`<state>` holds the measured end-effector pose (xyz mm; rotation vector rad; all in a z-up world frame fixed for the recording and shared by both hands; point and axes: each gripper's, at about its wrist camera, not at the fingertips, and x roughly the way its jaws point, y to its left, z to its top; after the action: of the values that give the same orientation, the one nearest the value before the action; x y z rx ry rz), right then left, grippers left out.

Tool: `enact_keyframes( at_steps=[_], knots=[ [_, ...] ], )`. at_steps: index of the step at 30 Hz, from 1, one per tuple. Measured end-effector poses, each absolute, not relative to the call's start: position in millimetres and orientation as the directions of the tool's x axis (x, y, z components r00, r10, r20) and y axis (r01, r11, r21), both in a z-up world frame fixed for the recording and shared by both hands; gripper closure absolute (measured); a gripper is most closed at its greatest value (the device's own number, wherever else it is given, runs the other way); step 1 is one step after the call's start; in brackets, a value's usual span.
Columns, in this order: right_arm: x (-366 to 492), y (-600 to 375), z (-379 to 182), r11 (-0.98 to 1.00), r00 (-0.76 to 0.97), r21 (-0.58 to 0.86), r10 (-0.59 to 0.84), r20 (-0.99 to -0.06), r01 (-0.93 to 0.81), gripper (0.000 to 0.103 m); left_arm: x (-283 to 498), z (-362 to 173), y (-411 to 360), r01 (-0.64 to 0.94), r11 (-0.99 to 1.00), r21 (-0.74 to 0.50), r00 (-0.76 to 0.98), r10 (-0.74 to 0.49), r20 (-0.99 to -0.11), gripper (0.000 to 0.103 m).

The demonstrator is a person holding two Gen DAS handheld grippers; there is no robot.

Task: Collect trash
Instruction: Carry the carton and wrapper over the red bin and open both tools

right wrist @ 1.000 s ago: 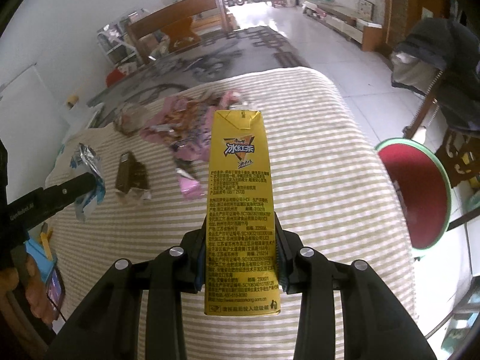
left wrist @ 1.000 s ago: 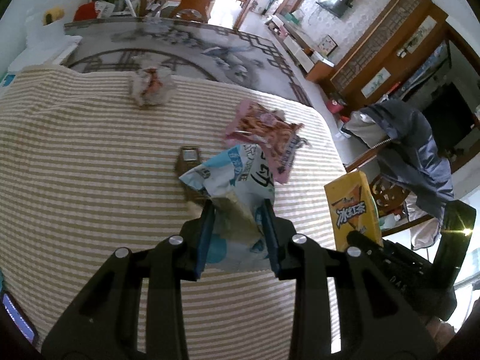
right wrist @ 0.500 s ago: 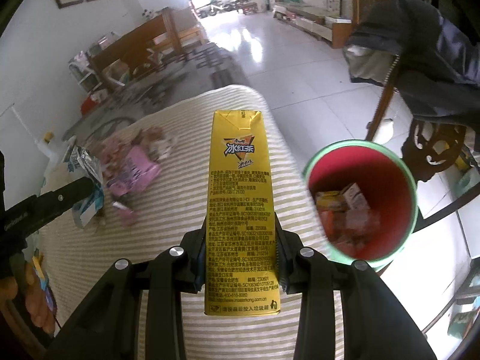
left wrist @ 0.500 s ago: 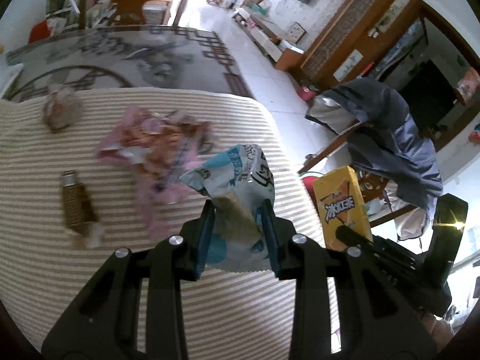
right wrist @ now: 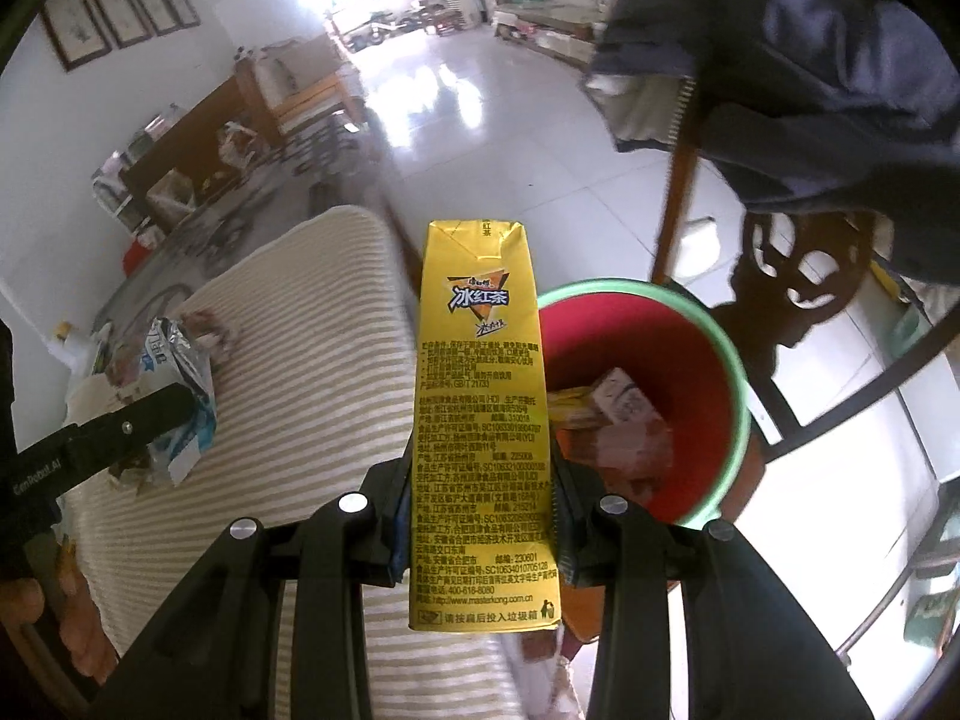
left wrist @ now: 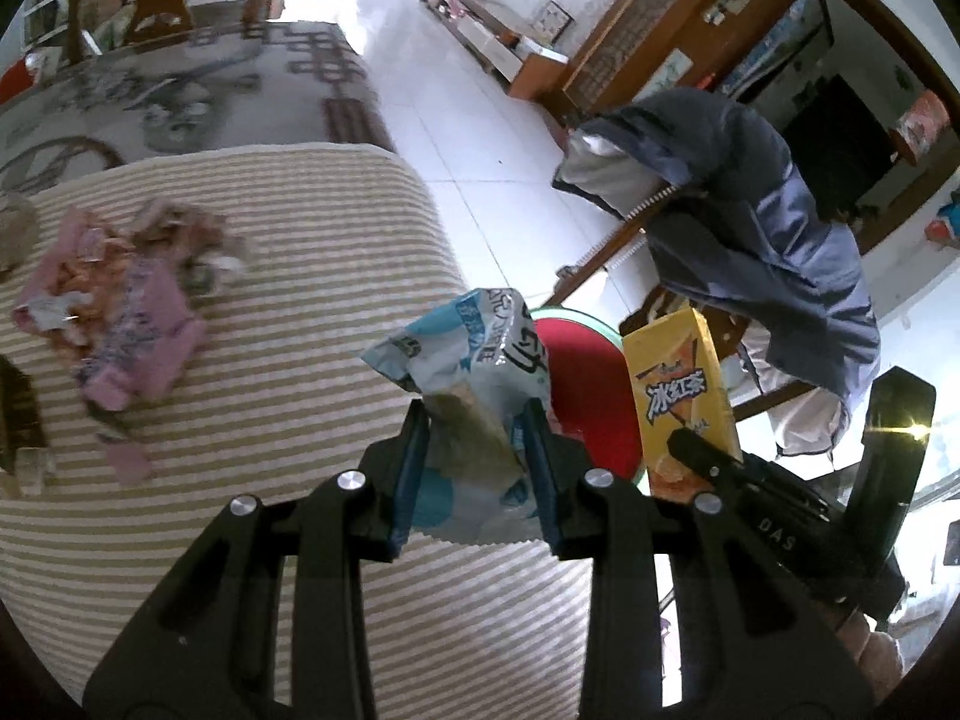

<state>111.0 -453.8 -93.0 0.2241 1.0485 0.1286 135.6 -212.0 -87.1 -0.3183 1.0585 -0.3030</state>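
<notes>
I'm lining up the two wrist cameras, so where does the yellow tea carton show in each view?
Left wrist view: the yellow tea carton stands right of centre, held by the right hand-held gripper, with the red bin to its left.
Right wrist view: the carton fills the centre, upright between the gripper's fingers.
Shared landmark: the red bin's green rim, just beyond the striped table's edge.

Pink wrappers [left wrist: 120,324] blurred, brown packet [left wrist: 21,420] cut off, bin [right wrist: 729,372] contents indistinct
</notes>
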Motion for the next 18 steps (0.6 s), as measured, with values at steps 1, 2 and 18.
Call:
enact_keyframes(
  at_steps=[1, 2, 18],
  knots=[
    [111, -460, -94, 0.969, 0.494, 0.245, 0.209, -0.844, 0.010, 0.068, 137, -88, -221, 0.099, 0.912, -0.398, 0.450, -0.397, -0.800, 0.072],
    [110, -467, -94, 0.969, 0.495, 0.248, 0.206, -0.844, 0.020, 0.068, 140, -89, -230, 0.109, 0.910, -0.400, 0.440, -0.405, -0.801, 0.072],
    [122, -529, -103, 0.951, 0.497, 0.299, 0.224, -0.839, 0.076, 0.056, 167, -98, -330, 0.208, 0.883, -0.421, 0.367, -0.470, -0.803, 0.030]
  ],
)
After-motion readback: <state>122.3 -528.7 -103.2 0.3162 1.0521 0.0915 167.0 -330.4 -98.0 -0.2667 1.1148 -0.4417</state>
